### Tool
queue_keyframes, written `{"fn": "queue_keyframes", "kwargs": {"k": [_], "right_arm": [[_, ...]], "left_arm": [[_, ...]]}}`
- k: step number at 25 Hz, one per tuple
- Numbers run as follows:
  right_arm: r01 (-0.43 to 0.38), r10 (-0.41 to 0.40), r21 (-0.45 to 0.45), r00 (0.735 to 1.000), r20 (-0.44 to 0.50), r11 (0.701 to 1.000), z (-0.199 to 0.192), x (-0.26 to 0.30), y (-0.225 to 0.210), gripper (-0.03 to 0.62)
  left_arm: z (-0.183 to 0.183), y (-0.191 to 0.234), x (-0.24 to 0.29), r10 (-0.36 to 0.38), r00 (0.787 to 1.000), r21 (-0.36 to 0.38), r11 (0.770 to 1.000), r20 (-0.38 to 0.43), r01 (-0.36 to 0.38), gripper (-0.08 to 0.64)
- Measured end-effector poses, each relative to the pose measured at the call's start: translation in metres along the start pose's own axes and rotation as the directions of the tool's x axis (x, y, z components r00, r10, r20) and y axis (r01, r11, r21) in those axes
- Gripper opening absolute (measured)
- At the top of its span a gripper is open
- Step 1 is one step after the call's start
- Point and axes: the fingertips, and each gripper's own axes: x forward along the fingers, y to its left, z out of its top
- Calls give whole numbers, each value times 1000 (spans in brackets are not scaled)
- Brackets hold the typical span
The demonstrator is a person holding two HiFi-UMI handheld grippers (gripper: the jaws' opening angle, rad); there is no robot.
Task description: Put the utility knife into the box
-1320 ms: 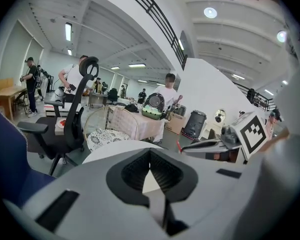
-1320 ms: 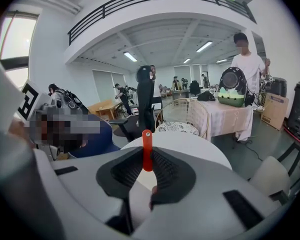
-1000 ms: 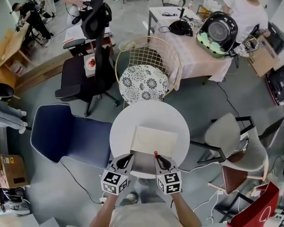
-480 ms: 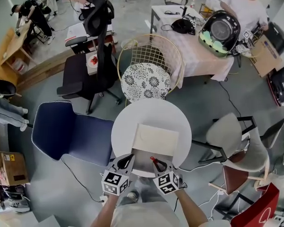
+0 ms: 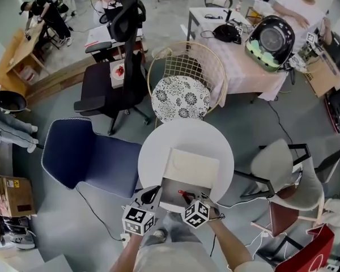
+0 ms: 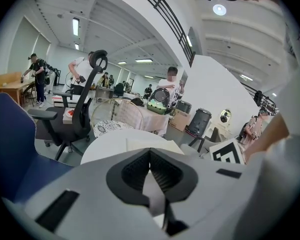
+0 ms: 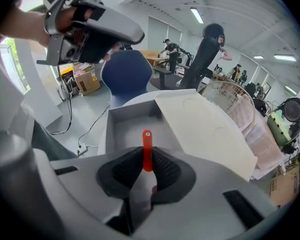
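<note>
Round white table [image 5: 158, 146], busy room of chairs and desks around it. My right gripper [image 7: 146, 159] was clamped on a slim red knife [image 7: 147, 151] with a hole at its free end. Knife hung over the open grey box [image 7: 125, 126], long axis along the jaws, free end aimed down into it. My left gripper [image 6: 151, 171] was closed and empty at the box's near corner.

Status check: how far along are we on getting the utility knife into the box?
Done: the box is open, its lid lying at its far side. In hand: the right gripper is clamped on the red utility knife, held over the open box. Remaining: lower it in and release; the box floor that shows is bare.
</note>
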Motion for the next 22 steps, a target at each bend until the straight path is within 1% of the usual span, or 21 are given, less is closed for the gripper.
{"fn": "queue_keyframes", "kwargs": {"k": [4,7,10,17,22], "right_arm": [[-30,31,15,997,-71,999,-5,19,0,63],[-53,57,35,989,-134,998,-15,33,3,63],[-67,73,35,982,-175,997,-22,41,7,63],[-79,89,55,975,-204,995,-24,47,5,64],[-85,90,35,974,-206,996,-26,46,8,69]], "left_arm": [[1,4,-1,12,1000,-5,1000,4,-12,12],[-2,6,-4,21,1000,-9,1000,-5,-21,12],[-4,7,-7,29,1000,-11,1000,-11,-29,12],[-3,14,-11,45,999,-12,999,-14,-45,12],[-2,5,-9,20,1000,-4,1000,-16,-20,12]]}}
